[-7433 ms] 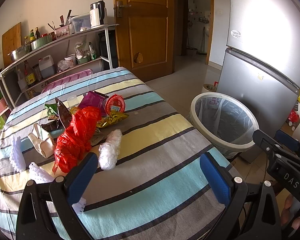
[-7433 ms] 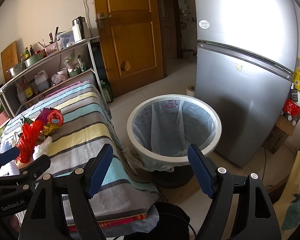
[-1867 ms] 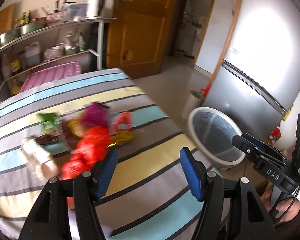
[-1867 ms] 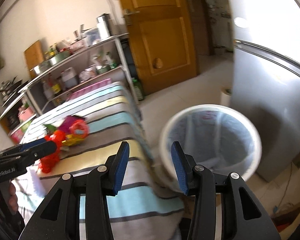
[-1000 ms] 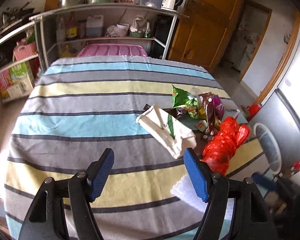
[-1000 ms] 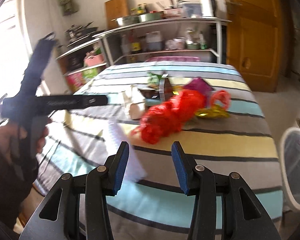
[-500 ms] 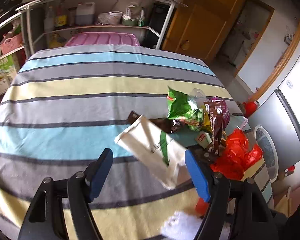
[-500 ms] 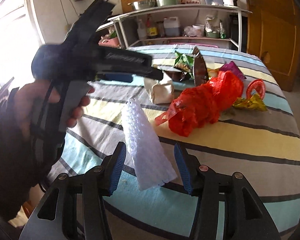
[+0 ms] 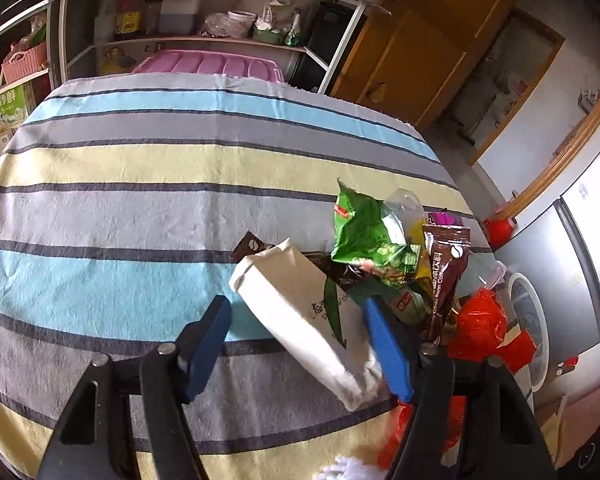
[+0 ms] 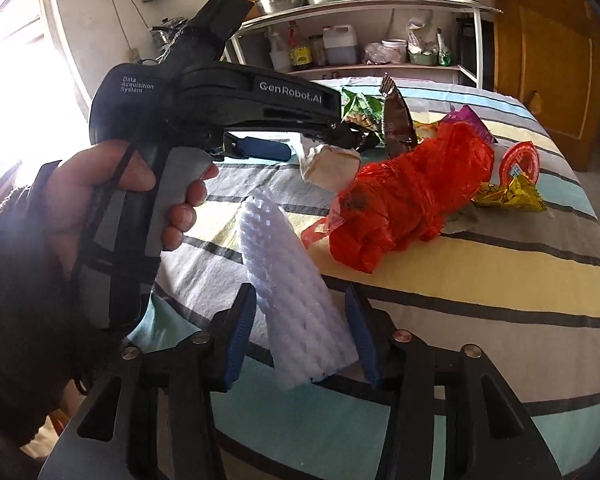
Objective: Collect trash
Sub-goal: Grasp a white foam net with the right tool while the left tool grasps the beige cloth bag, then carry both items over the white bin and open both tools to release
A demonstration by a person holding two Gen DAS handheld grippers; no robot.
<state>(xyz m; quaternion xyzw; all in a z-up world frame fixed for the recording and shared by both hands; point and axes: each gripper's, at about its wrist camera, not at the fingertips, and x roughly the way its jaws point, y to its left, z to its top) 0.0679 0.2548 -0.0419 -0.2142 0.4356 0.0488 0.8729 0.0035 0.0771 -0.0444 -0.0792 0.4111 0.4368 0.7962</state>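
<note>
Between right gripper [image 10: 300, 328] pads: foam sleeve [image 10: 296, 292]

A table draped in a striped cloth [image 9: 148, 184] carries a heap of litter. The red plastic bag [image 10: 412, 192] lies mid-heap; a cream paper bag [image 9: 300, 316] and white foam netting [image 10: 296, 292] lie beside it, with green [image 9: 364, 232] and brown [image 9: 444, 272] wrappers just behind.
</note>
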